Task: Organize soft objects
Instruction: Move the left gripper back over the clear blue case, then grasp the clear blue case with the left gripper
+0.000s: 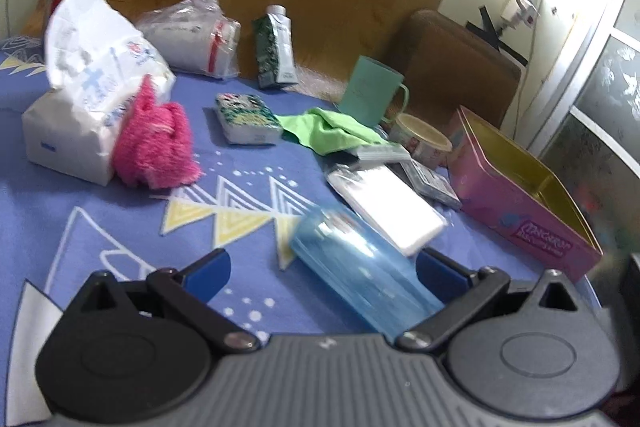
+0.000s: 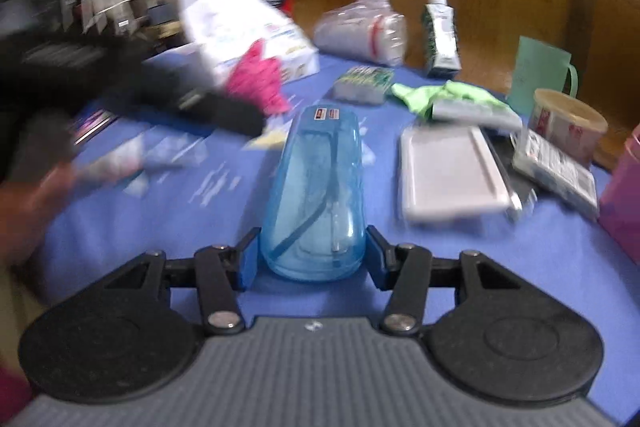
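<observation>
Plainly, the right gripper (image 2: 310,259) had its jaws set round the base of the blue plastic case (image 2: 316,187), at lower centre of the right wrist view, though blur hid whether the pads pressed it. That case looked light, stiff and slippery, best held across its wide end. Pink fluffy cloth (image 1: 154,143) and green cloth (image 1: 328,129), soft and limp, lay upper left and centre. The left gripper (image 1: 324,269) stood open. Motion blur smeared the left edge.
</observation>
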A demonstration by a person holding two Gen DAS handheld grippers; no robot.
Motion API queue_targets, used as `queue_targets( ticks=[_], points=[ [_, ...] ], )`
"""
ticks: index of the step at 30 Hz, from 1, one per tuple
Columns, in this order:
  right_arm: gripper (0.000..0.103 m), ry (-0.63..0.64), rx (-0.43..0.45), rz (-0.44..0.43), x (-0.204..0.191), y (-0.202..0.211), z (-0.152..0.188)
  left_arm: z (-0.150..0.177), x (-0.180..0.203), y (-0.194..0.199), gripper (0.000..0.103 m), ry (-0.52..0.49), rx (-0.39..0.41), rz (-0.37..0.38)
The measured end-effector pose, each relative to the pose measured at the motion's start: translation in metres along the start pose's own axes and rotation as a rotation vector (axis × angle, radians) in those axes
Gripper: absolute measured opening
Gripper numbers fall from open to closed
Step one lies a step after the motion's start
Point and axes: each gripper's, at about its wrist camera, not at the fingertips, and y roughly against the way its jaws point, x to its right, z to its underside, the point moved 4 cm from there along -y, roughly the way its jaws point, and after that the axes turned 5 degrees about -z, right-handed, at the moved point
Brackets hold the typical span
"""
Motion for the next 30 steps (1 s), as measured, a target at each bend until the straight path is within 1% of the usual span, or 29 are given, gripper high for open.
queue_targets(
  ticks=[2,4,6,7,10,11,14,17,21,25,27,30],
  points=[
    [0.055,0.018,-0.004,-0.001,0.002,0.022,0.016,0.002,0.008,-0.003,0.103,-0.018,-0.011,0.013],
    [0.055,0.012,-0.003,0.028,0.008,0.041,0.029,0.004,0.018,-0.006,0.103,-0.037,-0.022,0.024],
    [0.061,-0.017,0.007,0.091,0.017,0.055,0.039,0.006,0.027,-0.009,0.103,-0.052,-0.03,0.031],
    [0.066,-0.041,0.014,0.115,0.022,0.06,0.043,0.006,0.032,-0.01,0.103,-0.059,-0.035,0.034],
    [0.068,-0.104,0.043,0.14,0.031,0.073,0.054,0.008,0.043,-0.011,0.103,-0.076,-0.044,0.032],
    [0.071,-0.111,0.051,0.143,0.031,0.075,0.057,0.009,0.046,-0.011,0.103,-0.08,-0.045,0.029],
    [0.074,-0.099,0.065,0.142,0.028,0.076,0.063,0.008,0.05,-0.01,0.103,-0.082,-0.049,0.018],
    [0.078,-0.067,0.07,0.135,0.024,0.074,0.064,0.006,0.051,-0.008,0.103,-0.087,-0.046,-0.008],
    [0.079,-0.058,0.071,0.12,0.026,0.073,0.062,0.004,0.045,-0.008,0.103,-0.066,-0.05,-0.026],
    [0.079,-0.05,0.068,0.118,0.027,0.069,0.058,0.005,0.043,-0.017,0.103,-0.039,-0.083,-0.014],
    [0.079,-0.049,0.067,0.112,0.028,0.066,0.055,0.007,0.044,-0.021,0.103,-0.045,-0.092,-0.007],
    [0.078,-0.038,0.059,0.088,0.024,0.061,0.052,0.014,0.052,-0.032,0.101,-0.061,-0.132,0.02]
  ],
)
